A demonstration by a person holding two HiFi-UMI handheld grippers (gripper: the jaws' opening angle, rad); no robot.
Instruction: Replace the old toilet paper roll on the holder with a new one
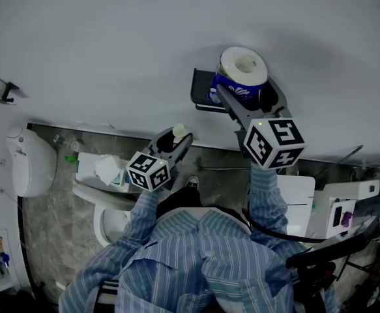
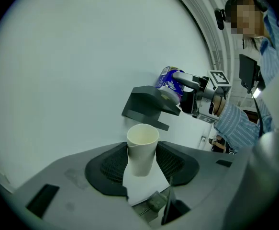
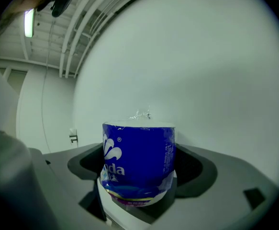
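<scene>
Risk: slick film. My right claw (image 3: pixel 139 171) grips the wrapped new roll (image 3: pixel 138 150), which could slip at the holder (image 1: pixel 200 85). My left claw (image 2: pixel 141 166) clamps the empty core (image 2: pixel 142 148).

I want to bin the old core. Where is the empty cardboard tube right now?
The cardboard tube stands clamped in the left gripper, left of and below the wall holder in the head view.
</scene>
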